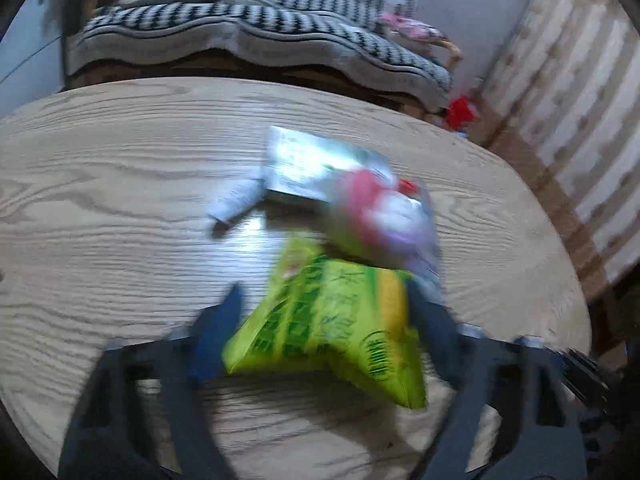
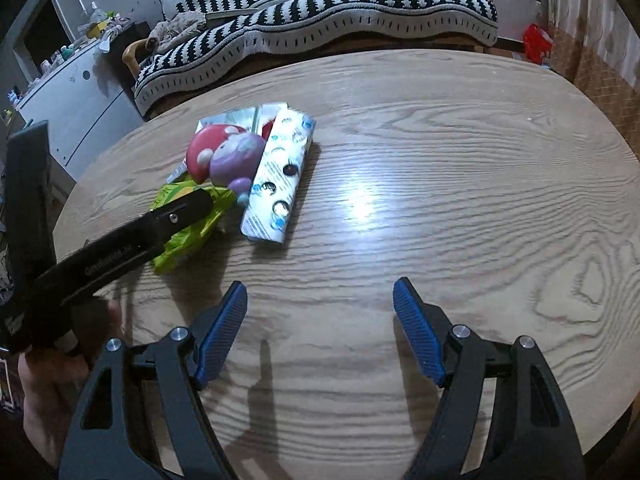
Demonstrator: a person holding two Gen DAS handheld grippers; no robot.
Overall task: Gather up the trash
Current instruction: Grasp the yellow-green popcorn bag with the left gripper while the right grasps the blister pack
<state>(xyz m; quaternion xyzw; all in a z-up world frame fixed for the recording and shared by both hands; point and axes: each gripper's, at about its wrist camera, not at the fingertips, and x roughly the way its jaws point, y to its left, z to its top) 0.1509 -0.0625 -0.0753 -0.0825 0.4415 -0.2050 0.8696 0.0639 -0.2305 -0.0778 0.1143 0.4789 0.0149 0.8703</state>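
Observation:
A crumpled green snack bag (image 1: 332, 320) sits between the fingers of my left gripper (image 1: 326, 296), and both blue pads touch its sides; the picture is blurred. In the right wrist view one left finger (image 2: 188, 210) lies across the same bag (image 2: 188, 240). Behind it lie a pink and purple wrapper or toy (image 1: 380, 216) (image 2: 224, 156), a silver foil packet (image 1: 316, 164) (image 2: 276, 176) and a small white tube (image 1: 236, 200). My right gripper (image 2: 320, 304) stands open over bare wood, nearer than the pile and to its right.
Everything rests on an oval wooden table (image 2: 460, 200). A sofa with a black and white striped blanket (image 2: 340, 4) runs behind it. A white cabinet (image 2: 72, 96) stands at the left, a red thing (image 2: 538, 42) lies on the floor. A person's hand (image 2: 48, 392) holds the left gripper.

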